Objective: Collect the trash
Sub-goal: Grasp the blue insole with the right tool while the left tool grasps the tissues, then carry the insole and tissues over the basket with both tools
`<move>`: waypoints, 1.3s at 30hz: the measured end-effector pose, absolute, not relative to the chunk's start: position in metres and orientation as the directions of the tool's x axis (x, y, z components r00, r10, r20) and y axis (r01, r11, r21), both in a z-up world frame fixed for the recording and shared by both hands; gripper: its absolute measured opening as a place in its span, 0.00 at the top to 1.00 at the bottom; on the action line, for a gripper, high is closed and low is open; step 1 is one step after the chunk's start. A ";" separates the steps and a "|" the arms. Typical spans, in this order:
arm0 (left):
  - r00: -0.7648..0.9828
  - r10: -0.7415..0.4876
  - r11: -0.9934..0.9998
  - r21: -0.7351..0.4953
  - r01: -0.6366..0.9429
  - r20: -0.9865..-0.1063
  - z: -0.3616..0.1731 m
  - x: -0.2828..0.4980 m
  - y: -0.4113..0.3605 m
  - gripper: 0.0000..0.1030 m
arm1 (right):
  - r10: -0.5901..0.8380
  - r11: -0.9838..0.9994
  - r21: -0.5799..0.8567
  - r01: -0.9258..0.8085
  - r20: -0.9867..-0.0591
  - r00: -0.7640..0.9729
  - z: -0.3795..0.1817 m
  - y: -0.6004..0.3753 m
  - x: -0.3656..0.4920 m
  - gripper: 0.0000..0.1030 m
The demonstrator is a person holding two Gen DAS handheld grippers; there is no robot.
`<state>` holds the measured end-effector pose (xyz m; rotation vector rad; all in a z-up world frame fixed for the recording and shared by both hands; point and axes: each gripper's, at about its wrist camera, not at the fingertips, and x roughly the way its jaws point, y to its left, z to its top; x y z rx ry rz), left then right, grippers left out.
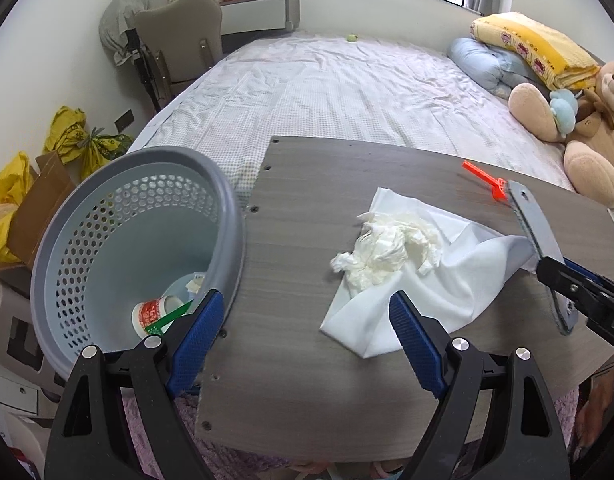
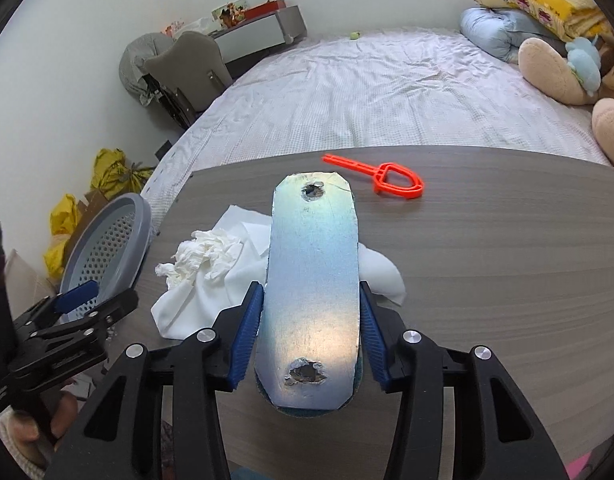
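A crumpled white tissue (image 1: 387,248) lies on a flat white cloth (image 1: 447,284) on the grey wooden board (image 1: 307,360); both show in the right wrist view (image 2: 203,256). My right gripper (image 2: 311,312) is shut on a flat silvery foam strip (image 2: 313,280) with two torn holes, held above the cloth; it shows in the left wrist view (image 1: 535,228). My left gripper (image 1: 303,320) is open and empty, between the cloth and a grey perforated trash basket (image 1: 119,240). The basket holds a paper cup (image 1: 155,312). An orange plastic tool (image 2: 383,178) lies beyond.
The board lies on a bed (image 1: 327,92) with a teddy bear (image 1: 587,128), pillows and folded blankets (image 1: 527,48) at the right. A chair (image 1: 179,40), yellow bags (image 1: 67,136) and a cardboard box (image 1: 39,204) stand left of the bed.
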<state>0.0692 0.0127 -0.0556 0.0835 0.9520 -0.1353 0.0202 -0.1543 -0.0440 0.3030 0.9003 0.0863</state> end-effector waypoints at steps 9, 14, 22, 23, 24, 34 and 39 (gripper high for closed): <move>0.560 -0.081 0.985 0.019 0.170 -0.825 -0.066 0.100 -0.015 0.18 | 0.162 0.956 0.279 0.085 -0.750 0.642 -0.045 -0.177 0.003 0.55; 0.531 -0.117 0.982 -0.020 0.186 -0.839 -0.073 0.115 -0.028 0.18 | 0.157 0.955 0.280 0.096 -0.755 0.636 -0.051 -0.181 0.002 0.55; 0.519 -0.111 0.979 -0.003 0.204 -0.847 -0.082 0.121 -0.037 0.64 | 0.182 0.951 0.297 0.087 -0.762 0.621 -0.061 -0.180 0.004 0.55; 0.523 -0.117 0.978 -0.007 0.208 -0.844 -0.081 0.120 -0.037 0.72 | 0.181 0.951 0.298 0.088 -0.763 0.621 -0.062 -0.181 0.004 0.55; 0.527 -0.123 0.978 -0.012 0.210 -0.841 -0.079 0.119 -0.038 0.74 | 0.182 0.950 0.299 0.089 -0.762 0.621 -0.061 -0.181 0.004 0.55; 0.582 -0.167 0.975 -0.045 0.217 -0.796 -0.048 0.108 -0.027 0.79 | 0.173 0.953 0.292 0.083 -0.749 0.640 -0.050 -0.179 -0.002 0.55; 0.617 -0.164 0.978 -0.045 0.203 -0.770 -0.031 0.096 -0.012 0.79 | 0.167 0.959 0.275 0.065 -0.736 0.657 -0.037 -0.169 -0.005 0.55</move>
